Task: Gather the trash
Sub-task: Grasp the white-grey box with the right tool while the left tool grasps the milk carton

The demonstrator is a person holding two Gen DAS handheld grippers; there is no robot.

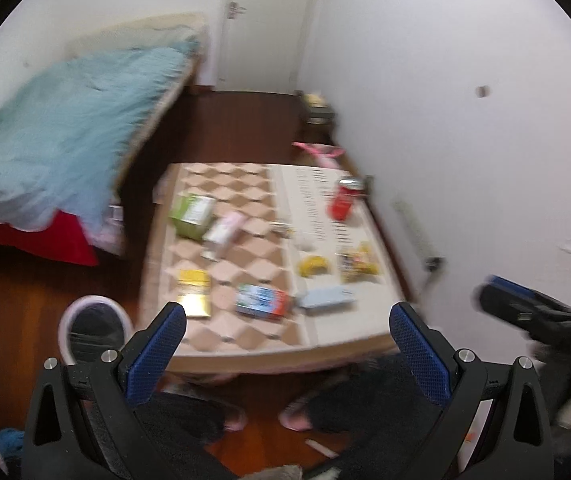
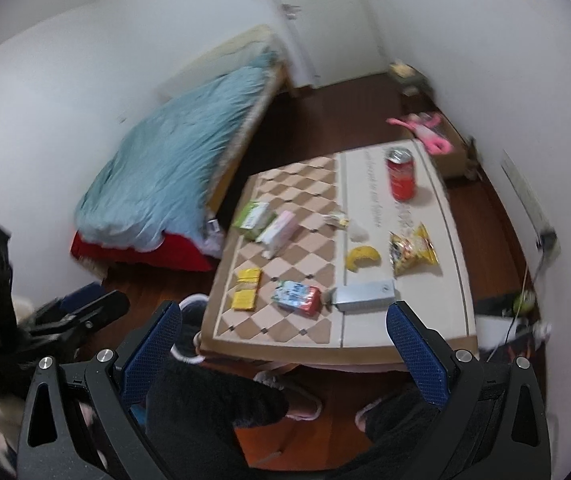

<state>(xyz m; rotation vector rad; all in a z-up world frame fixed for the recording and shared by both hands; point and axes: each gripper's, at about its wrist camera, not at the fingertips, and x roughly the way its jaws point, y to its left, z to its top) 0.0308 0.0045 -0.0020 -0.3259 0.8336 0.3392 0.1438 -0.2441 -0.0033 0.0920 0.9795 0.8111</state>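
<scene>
Nothing has been collected yet, as far as I can judge: both my tools are empty, the left hand-held gripper [image 1: 287, 354] spread wide and the right hand-held gripper [image 2: 285, 352] spread wide too, each held short of the near edge of the worktop [image 2: 405, 332]. All the trash lies on it: a red can [image 2: 401, 174] at the far side, a yellow snack bag [image 2: 411, 250], a banana peel [image 2: 361, 258], a green carton [image 2: 254, 216], a pink-and-white tube [image 2: 279, 232], a yellow packet [image 2: 247, 284], a red-and-blue carton [image 2: 297, 298] and a grey box [image 2: 365, 294]. The bin [image 1: 93, 330] stands on the floor at the worktop's near left corner. Labels are too blurred for me to read; the worktop's printed script is also illegible.
</scene>
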